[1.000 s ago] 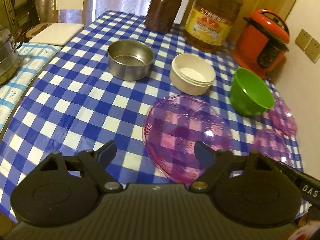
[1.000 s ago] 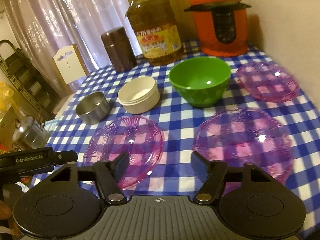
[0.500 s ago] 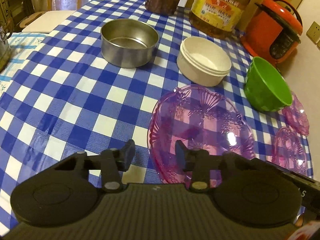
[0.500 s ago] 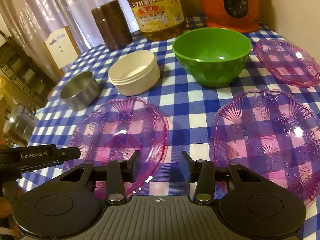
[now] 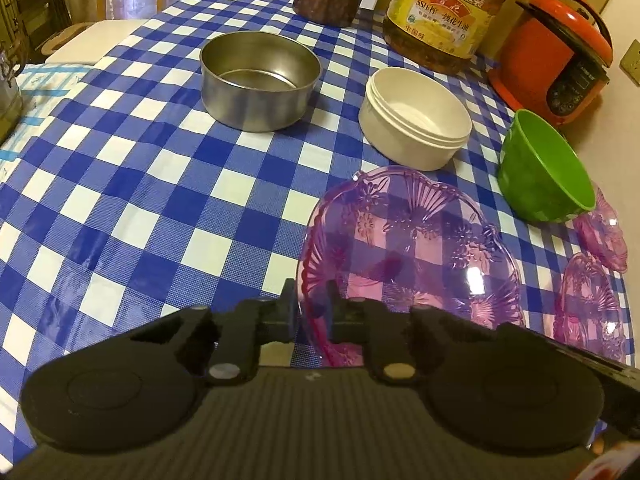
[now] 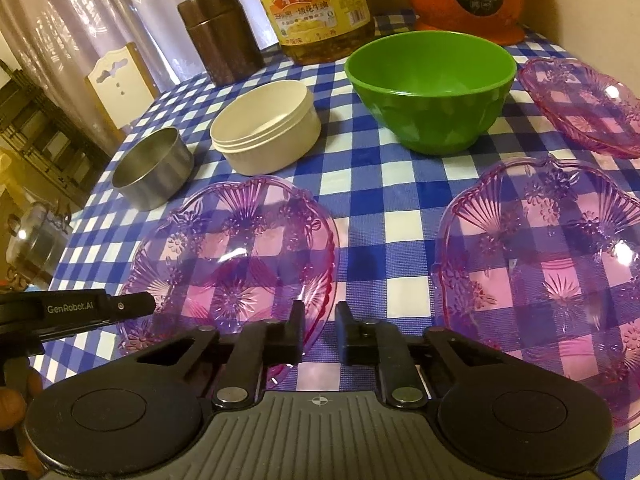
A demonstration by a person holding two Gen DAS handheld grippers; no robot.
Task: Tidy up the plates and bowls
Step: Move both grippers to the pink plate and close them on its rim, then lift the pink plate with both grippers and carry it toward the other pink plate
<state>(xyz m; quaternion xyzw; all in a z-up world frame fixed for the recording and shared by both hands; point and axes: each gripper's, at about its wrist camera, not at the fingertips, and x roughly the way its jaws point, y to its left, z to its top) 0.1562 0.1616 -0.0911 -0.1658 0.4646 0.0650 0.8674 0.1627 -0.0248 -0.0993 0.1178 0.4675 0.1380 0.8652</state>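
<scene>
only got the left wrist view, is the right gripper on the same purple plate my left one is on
observer: yes, the right gripper has just been closing and the right-hand rim of that purple plate sits between its jaws.
operator: cant see the bottom of the green bowl, anything in it
observer: no, the green bowl is empty all the way down.

Each matte black plastic two-finger gripper (image 5: 310, 312) (image 6: 318, 334) has a ribbed grey body, round side discs, silver pivot screws and blocky black fingers (image 6: 286, 338).
</scene>
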